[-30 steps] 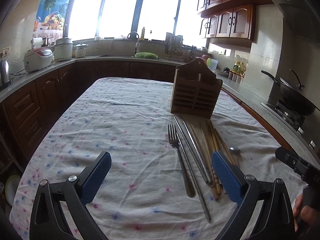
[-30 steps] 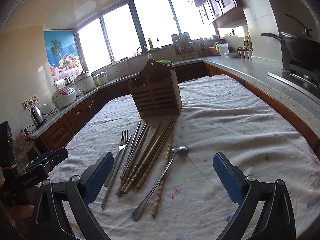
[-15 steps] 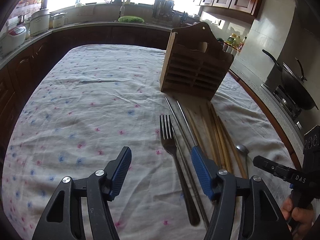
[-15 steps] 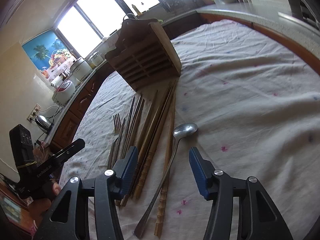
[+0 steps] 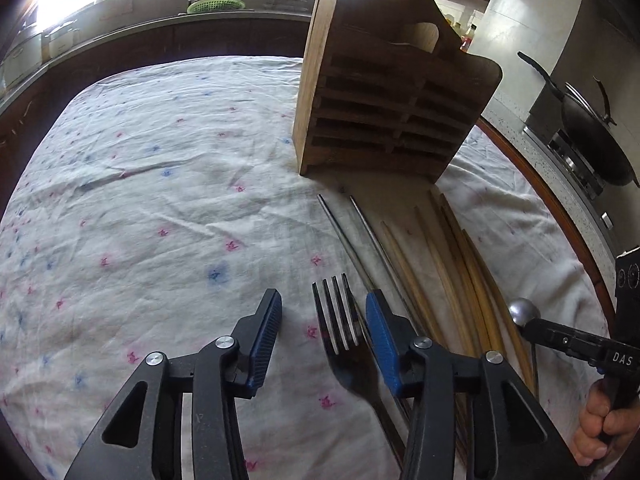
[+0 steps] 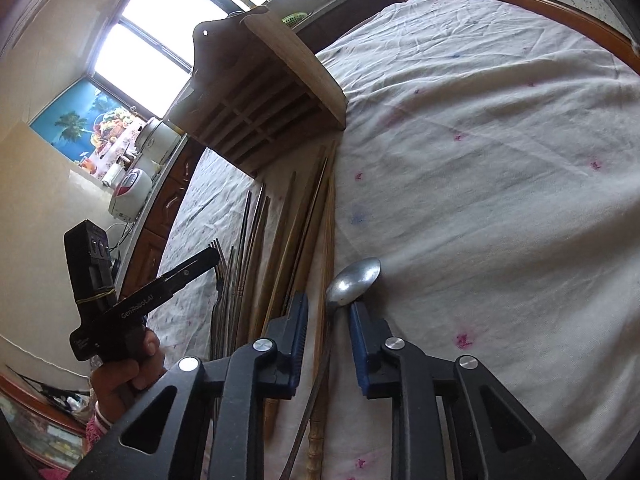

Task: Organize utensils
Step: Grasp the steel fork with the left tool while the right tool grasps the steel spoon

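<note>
A slatted wooden utensil holder [image 5: 384, 108] with an arched back stands upright on a table covered by a white cloth with pink and blue flower prints [image 5: 152, 184]. Everything else lies on the cloth in front of this holder, fanned out from its base toward the cameras.

Nearest the holder's left corner run two thin metal chopsticks [image 5: 352, 236], and just beside them a bundle of long wooden chopsticks [image 5: 452, 264] spreads out from the holder's right half. A dark metal fork [image 5: 340, 320] lies flat to the left of the metal chopsticks, its tines pointing toward the holder. Farthest from the holder's left corner, beyond the wooden chopsticks, rests a silver metal spoon [image 6: 354, 280], bowl toward the holder, handle running back under the right tongs.

The left tongs [image 5: 320, 316] hang low over the cloth with their blue-padded jaws spread apart; the fork's tines sit between them, close to the right pad, and nothing is gripped. The right tongs [image 6: 328, 320] are likewise parted, straddling the neck of the spoon just behind its bowl, with one carved wooden chopstick [image 6: 326, 264] also lying between the pads; whether the pads touch the spoon cannot be told.

On the counter beyond the holder sit a green basket [image 5: 216, 5] and a dark wok [image 5: 592, 136].
</note>
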`<state>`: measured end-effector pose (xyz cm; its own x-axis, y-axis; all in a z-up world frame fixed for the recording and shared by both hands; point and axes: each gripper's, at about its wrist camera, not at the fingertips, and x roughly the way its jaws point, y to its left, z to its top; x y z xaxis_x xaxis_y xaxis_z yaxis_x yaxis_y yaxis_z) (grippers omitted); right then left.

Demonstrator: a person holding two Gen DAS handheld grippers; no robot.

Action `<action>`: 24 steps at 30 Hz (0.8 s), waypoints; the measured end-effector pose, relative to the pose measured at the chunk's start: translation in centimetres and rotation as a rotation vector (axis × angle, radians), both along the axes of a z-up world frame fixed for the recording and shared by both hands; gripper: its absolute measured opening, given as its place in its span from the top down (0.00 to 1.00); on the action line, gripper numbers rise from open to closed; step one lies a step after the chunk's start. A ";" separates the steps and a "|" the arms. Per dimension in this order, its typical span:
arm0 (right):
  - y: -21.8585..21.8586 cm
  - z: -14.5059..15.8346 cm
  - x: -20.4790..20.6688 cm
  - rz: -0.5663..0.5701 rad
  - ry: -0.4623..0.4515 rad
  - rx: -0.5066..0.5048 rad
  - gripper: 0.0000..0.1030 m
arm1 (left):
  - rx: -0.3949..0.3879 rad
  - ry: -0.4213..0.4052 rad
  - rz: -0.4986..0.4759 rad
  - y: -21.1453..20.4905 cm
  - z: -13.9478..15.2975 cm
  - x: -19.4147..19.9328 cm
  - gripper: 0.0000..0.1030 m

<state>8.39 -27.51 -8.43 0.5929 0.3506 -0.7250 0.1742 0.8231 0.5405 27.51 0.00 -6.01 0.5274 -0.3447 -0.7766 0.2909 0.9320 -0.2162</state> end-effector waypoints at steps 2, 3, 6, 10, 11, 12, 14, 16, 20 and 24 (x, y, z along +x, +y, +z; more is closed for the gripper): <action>-0.1 -0.1 0.0 0.001 0.003 -0.006 0.87 | 0.002 -0.011 -0.005 -0.2 -0.2 0.3 0.69; 0.0 0.0 0.0 0.000 0.004 -0.005 0.89 | -0.009 -0.006 -0.011 -0.2 -0.4 0.3 0.80; 0.0 0.0 0.0 0.007 0.009 -0.013 0.91 | -0.033 -0.009 -0.020 -0.1 -0.5 -0.1 0.84; 0.2 -0.3 0.4 0.029 0.016 0.019 0.88 | -0.031 -0.012 -0.027 -0.2 0.1 -1.5 0.99; 0.2 -0.3 0.4 0.031 0.012 0.019 0.89 | -0.026 -0.020 -0.027 -0.2 0.3 -2.0 0.99; 0.4 -0.3 0.6 0.030 0.013 -0.002 0.94 | -0.021 -0.028 -0.026 -0.1 0.6 -2.4 0.99; 0.6 0.0 0.5 0.026 0.004 -0.022 0.97 | -0.024 -0.042 -0.022 0.1 1.5 -3.5 0.99; 0.8 0.5 0.2 0.026 -0.013 -0.027 0.98 | -0.037 -0.062 -0.013 0.6 2.6 -4.6 0.99; 1.4 2.7 -0.6 0.031 -0.074 -0.051 0.98 | -0.068 -0.121 0.009 1.8 5.4 -7.1 0.99; 2.2 6.0 -1.1 0.047 -0.160 -0.097 0.98 | -0.087 -0.189 0.032 2.9 8.2 -9.4 0.99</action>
<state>7.24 -25.35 -2.44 0.6878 0.3142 -0.6543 0.0520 0.8778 0.4762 18.08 2.92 2.20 0.6730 -0.3866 -0.6306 0.3044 0.9218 -0.2403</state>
